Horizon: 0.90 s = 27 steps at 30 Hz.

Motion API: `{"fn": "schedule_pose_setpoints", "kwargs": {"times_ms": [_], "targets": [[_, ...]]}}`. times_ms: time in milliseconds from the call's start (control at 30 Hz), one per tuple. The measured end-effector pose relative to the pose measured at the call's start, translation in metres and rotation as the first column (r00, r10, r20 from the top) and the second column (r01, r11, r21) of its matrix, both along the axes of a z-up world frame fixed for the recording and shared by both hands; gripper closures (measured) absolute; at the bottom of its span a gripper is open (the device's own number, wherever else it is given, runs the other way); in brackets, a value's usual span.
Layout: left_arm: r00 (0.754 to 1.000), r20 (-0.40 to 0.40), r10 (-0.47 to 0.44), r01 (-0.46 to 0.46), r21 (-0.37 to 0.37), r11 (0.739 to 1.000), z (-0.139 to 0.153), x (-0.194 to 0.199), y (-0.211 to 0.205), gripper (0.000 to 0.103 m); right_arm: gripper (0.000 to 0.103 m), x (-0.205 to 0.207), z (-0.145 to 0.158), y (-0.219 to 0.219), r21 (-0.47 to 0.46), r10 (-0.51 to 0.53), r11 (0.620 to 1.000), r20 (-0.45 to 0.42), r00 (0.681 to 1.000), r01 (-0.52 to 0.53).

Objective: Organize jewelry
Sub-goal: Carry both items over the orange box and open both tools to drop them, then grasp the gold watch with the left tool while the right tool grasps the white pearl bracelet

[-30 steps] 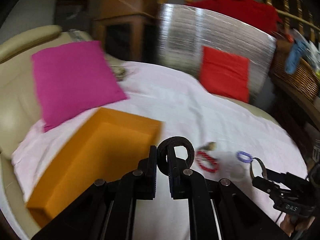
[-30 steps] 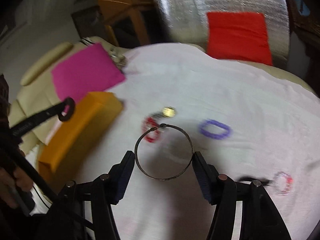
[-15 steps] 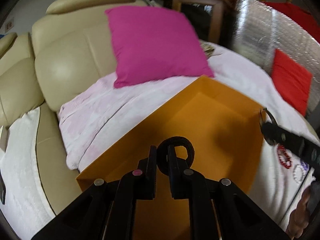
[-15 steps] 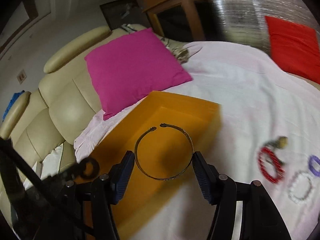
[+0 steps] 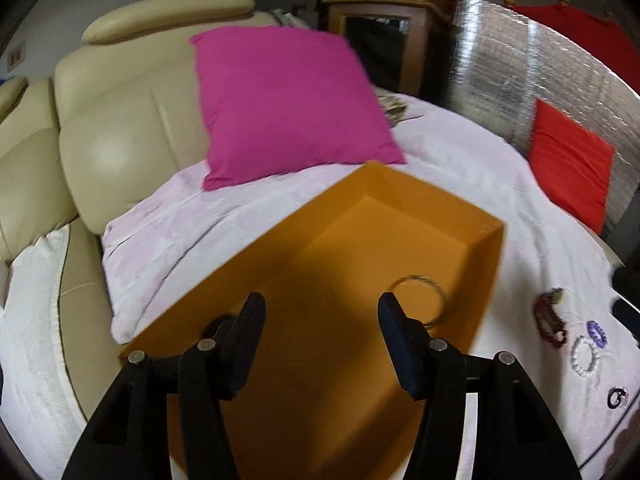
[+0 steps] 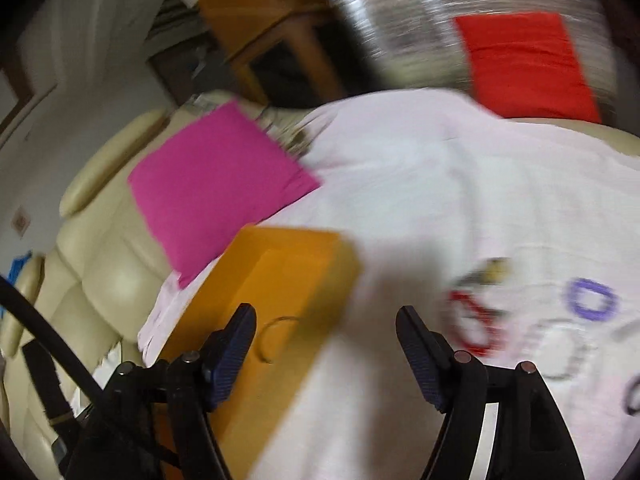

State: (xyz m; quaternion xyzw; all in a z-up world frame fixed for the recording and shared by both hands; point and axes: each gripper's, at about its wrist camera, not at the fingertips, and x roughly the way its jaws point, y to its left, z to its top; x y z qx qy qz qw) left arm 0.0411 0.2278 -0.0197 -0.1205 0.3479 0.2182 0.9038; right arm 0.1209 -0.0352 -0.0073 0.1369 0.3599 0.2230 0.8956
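Both the left gripper and right gripper are spread wide, holding nothing. A thin metal bangle lies inside the orange box (near its right wall).

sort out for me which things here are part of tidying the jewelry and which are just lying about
Part of the job: orange box; metal bangle and black ring lying in it; red bracelet, purple bracelet and white bead bracelet on the white sheet.

Just lying about: pink cushion, red cushion, beige sofa, silver foil panel.

Orange box, magenta pillow (plain).
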Motion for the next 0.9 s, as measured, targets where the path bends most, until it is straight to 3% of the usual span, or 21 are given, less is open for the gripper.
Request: {"fn": "schedule_pose_setpoints", "kwargs": {"times_ms": [167,367,600,767,900], "targets": [[0.995,0.044,-0.085,0.082,0.066,0.994,0.013,0.011,-0.048,0.043,0.027,-0.020,0.000,-0.088,0.026,-0.123,0.992,-0.028,0.992,0.123],[0.975,0.049,-0.217,0.208,0.138,0.968,0.015,0.035,-0.098,0.039,0.027,-0.035,-0.023,-0.169,0.098,-0.227,0.967,-0.091,0.970,0.235],[0.934,0.014,-0.358,0.357,0.063,0.932,-0.003,0.083,-0.135,0.039,0.027,-0.019,-0.055,-0.197,0.136,-0.216,0.959,-0.220,0.951,0.249],[0.879,-0.002,-0.476,0.476,0.013,0.879,-0.016,0.115,-0.168,0.039,0.027,-0.013,-0.069,-0.201,0.143,-0.199,0.959,-0.267,0.943,0.243],[0.833,-0.044,-0.551,0.553,0.049,0.832,-0.026,0.141,-0.197,0.039,0.027,-0.008,-0.074,-0.204,0.126,-0.199,0.962,-0.274,0.941,0.241]]}}
